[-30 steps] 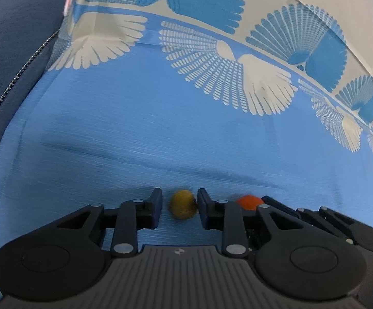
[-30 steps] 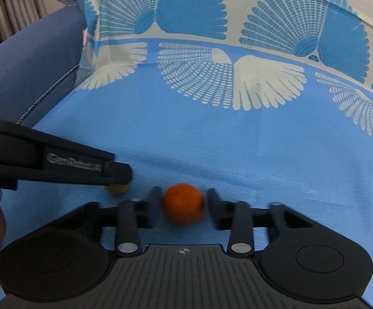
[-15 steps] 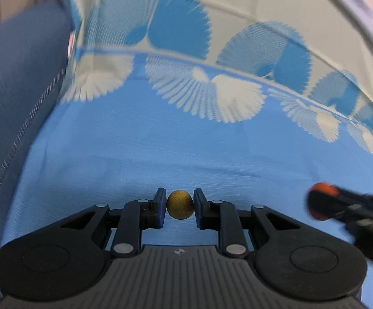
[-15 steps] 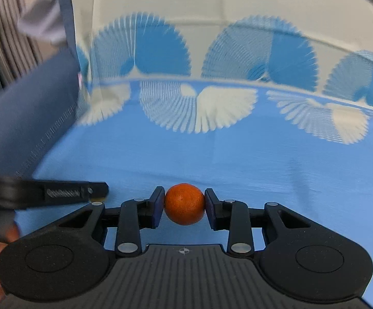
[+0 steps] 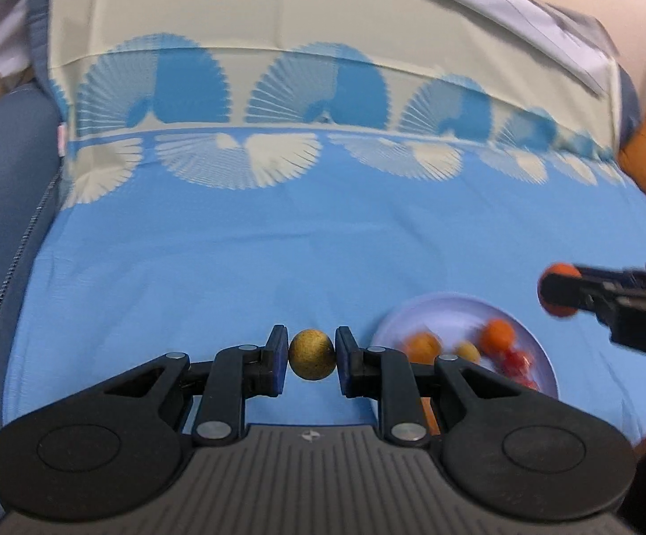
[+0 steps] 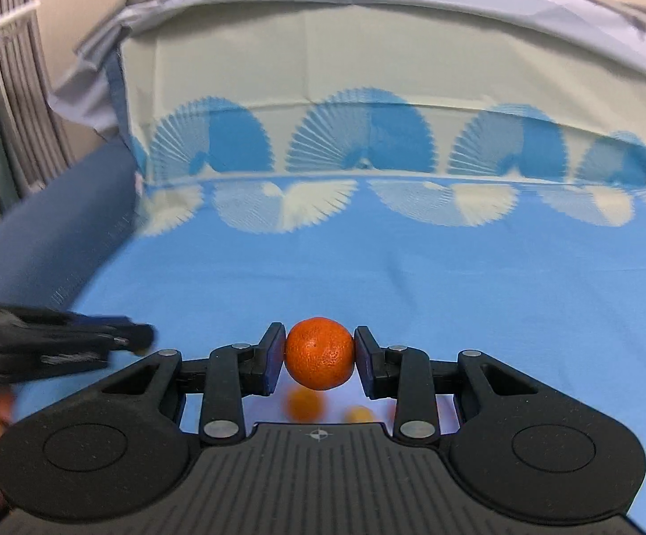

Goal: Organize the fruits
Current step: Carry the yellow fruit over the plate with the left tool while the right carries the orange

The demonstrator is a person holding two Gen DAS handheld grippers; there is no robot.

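While clamped: round mandarin [image 6: 319, 353], axis indiscernible.

One second ago both fruits lie on the blue sheet [image 5: 278, 258] between spread jaws. The left hand-held gripper [image 5: 312, 359] now clamps the speckled yellow-brown fruit [image 5: 312, 354], and the right hand-held gripper [image 6: 319, 359] clamps the orange [image 6: 319, 353]. Both are now raised clear of the sheet. A pale plate [image 5: 416, 312] holding blurred fruits has come into the left view, below the grippers.
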